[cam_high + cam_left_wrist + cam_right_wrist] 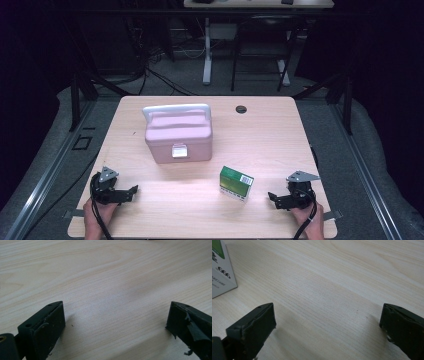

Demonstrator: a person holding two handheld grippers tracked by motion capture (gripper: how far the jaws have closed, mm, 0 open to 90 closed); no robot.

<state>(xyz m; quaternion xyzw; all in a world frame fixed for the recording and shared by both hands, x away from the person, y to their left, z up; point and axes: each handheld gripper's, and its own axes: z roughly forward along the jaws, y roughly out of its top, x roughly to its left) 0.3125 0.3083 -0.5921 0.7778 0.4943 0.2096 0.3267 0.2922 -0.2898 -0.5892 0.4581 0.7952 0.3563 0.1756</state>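
The green box (236, 183) sits lower centre, just left of the empty, wide-open right gripper (274, 198); the left gripper (131, 192) gapes too, farther off.

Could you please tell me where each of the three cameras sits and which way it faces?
High view: above the near edge, looking forward and down on the pale wooden table, pink plastic lidded case and both hands.
Left gripper view: on the left hand-held gripper, facing bare tabletop.
Right gripper view: on the right hand-held gripper, facing tabletop; shares the green-and-white cardboard box with the high view.
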